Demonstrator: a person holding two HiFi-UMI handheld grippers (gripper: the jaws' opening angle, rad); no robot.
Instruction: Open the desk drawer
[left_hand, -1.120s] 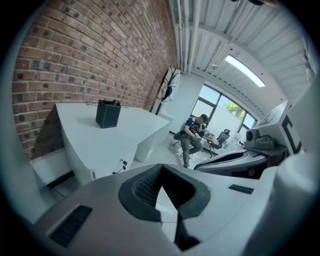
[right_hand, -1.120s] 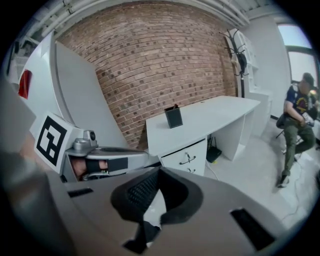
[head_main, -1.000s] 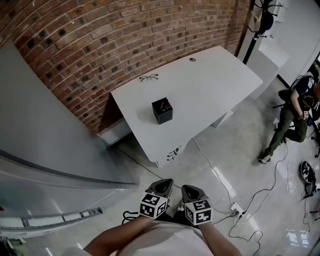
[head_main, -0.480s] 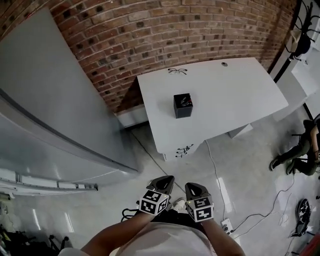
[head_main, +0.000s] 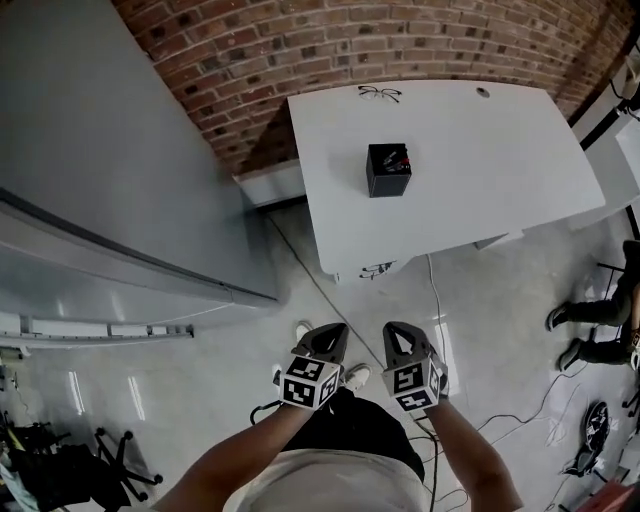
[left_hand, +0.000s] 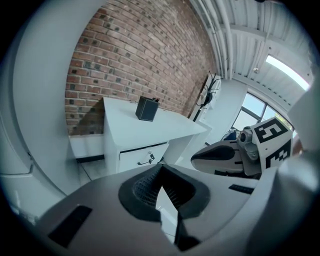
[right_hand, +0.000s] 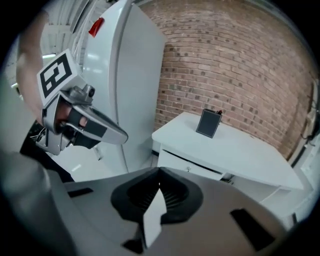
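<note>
Head view cuts off the big grey cabinet (head_main: 100, 180) at the left. The white desk (head_main: 480, 180) hides nearly all of the drawer (left_hand: 132, 157), just its handle (head_main: 376, 270) peeks out under the near corner. Left gripper view shows the whole front: closed, long side level along the desk edge, facing us. Black box (head_main: 388, 169) on top. Left gripper (head_main: 328, 338) and right gripper (head_main: 399, 337) are both pinched together, empty, well short of the drawer.
</note>
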